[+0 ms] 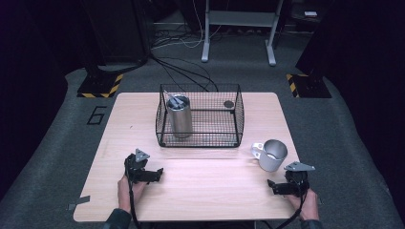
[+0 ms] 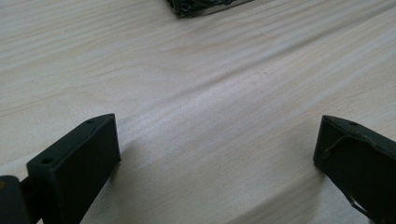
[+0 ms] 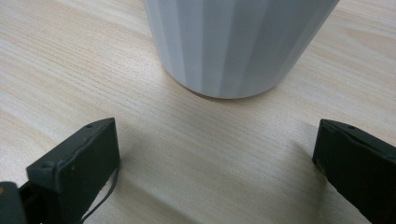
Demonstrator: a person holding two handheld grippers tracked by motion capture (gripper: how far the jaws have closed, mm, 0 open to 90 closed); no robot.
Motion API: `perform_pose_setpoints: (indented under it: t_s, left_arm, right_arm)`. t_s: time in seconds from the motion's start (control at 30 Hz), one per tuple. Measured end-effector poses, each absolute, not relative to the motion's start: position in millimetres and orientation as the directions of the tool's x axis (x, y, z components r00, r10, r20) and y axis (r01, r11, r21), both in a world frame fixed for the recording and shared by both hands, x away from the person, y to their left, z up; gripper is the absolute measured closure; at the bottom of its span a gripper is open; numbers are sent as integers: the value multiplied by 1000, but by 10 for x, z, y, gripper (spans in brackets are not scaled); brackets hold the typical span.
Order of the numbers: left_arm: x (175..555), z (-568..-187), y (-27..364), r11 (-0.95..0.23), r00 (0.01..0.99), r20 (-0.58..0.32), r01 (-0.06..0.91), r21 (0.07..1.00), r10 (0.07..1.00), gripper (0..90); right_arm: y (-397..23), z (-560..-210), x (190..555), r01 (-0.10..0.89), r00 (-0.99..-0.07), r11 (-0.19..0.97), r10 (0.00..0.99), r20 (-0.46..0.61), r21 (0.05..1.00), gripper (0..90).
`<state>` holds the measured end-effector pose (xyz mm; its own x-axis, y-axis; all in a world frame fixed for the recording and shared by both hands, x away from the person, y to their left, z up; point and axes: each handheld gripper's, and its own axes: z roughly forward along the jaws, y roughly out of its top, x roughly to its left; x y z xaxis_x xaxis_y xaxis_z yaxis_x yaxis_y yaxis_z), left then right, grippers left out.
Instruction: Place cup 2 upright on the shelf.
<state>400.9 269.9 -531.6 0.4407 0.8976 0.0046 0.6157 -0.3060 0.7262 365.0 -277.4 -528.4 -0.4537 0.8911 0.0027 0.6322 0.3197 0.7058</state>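
Here, right tool (image 1: pixel 276 185) low on the desk (image 1: pixel 200 191) at the lower right of the high frame, jaws spread wide and holding nothing. Directly ahead of it, just up the frame, the grey mug (image 1: pixel 272 155), standing upright near the desk's right edge, long axis vertical, handle turned toward frame left. From the right gripper view, the mug (image 3: pixel 233 46) at top centre, squarely between the lines of the two jaws but apart from them, a strip of bare wood between its base and the jaw tips. Clearly the nearer of the two tools to the mug, so likely the one to take it: a straight push forward, judged from this, would bring the jaws to either side of the ribbed wall.

Left tool (image 1: pixel 152 174) at the lower left of the high frame, also wide open and empty, well apart from the mug, over bare wood in its own view. Beyond both, at frame centre, a black wire basket (image 1: pixel 236 114) with a tall steel cylinder (image 1: pixel 179 118) standing in its left part and a small dark disc (image 1: pixel 229 103) near the back right. Probable destination for the mug, though only a guess.
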Motion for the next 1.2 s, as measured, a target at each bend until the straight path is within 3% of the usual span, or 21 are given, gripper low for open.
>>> perform_pose_setpoints:
  t_s: [0.3, 0.63, 1.2]
  left_arm:
    - [4011, -5312, 2703, -312, 444, 7, 617, 722, 896, 2]
    - [4010, -5316, 2698, -307, 440, 7, 615, 727, 898, 3]
    - [4010, -5316, 2698, -306, 440, 7, 614, 727, 898, 4]
  right_arm:
    - [-2844, -5226, 3621, 633, -471, 299, 881, 49, 714, 16]
    - [-2916, -4865, 3680, 589, -470, 223, 876, 105, 776, 0]
    - [-2827, -4550, 4013, 567, -496, 252, 865, 81, 784, 0]
